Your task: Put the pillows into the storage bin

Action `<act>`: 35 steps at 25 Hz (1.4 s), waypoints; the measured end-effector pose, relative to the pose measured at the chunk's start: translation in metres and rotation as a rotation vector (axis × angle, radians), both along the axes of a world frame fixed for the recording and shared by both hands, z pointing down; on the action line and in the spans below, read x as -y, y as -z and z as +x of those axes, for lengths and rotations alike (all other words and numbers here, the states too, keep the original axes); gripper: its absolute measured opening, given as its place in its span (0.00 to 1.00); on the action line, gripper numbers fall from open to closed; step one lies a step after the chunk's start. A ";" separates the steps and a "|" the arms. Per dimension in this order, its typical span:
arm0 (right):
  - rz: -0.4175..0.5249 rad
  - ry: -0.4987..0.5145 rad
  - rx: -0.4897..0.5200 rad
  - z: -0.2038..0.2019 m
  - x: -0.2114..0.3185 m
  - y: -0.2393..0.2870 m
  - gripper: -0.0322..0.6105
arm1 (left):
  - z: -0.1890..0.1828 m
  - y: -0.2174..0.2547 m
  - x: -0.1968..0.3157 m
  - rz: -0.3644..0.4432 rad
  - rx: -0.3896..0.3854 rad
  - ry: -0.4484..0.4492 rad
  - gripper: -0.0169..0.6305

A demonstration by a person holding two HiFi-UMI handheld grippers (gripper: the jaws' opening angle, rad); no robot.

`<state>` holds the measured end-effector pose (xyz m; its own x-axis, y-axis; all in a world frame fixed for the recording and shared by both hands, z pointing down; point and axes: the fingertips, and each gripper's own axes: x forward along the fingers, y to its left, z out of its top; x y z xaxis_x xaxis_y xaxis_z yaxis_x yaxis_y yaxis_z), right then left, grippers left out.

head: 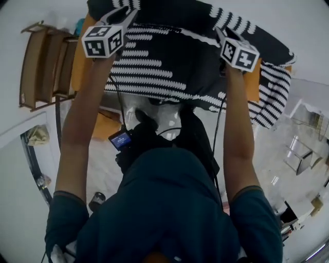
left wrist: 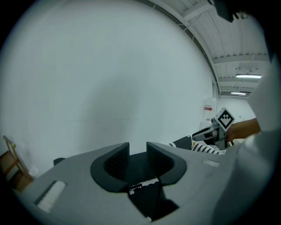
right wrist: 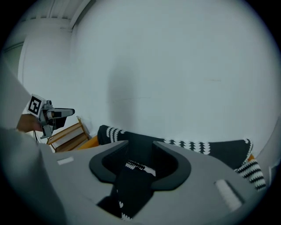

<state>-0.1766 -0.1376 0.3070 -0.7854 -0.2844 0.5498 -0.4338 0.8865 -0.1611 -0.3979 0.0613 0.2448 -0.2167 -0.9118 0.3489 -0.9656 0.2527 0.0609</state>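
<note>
L gripper [head: 122, 14] and R gripper [head: 222, 35] are both raised in front of the person, arms stretched out, and share one black-and-white patterned pillow [head: 164, 72] that hangs between them, clear of any surface. In the left gripper view the fingers [left wrist: 119, 159] are only partway closed, with a narrow gap, and clamp a fold of the pillow's black fabric w/ white trim [left wrist: 141, 186]. The right gripper view shows the same: fingers [right wrist: 168, 159] a little apart, pinching a dark fold w/ white edging [right wrist: 131, 182] that drops down between them. A second pillow [right wrist: 206, 151], same pattern, lies just behind and beyond the held one, against the white wall. Something orange [head: 79, 67] shows at both its ends; can't tell if that's the bin. A wooden rack [head: 43, 67] stands off to the L side
</note>
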 end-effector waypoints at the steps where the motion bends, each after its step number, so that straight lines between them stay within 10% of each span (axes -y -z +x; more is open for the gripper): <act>1: -0.011 -0.027 0.001 0.018 0.015 -0.003 0.29 | 0.012 -0.002 0.023 -0.007 0.000 -0.026 0.21; 22: -0.278 -0.725 0.086 0.415 0.227 -0.116 0.29 | 0.341 -0.116 0.423 -0.235 0.018 -0.643 0.21; 35: -0.649 -1.073 0.208 0.539 0.210 -0.276 0.31 | 0.491 -0.266 0.546 -0.486 0.056 -0.868 0.23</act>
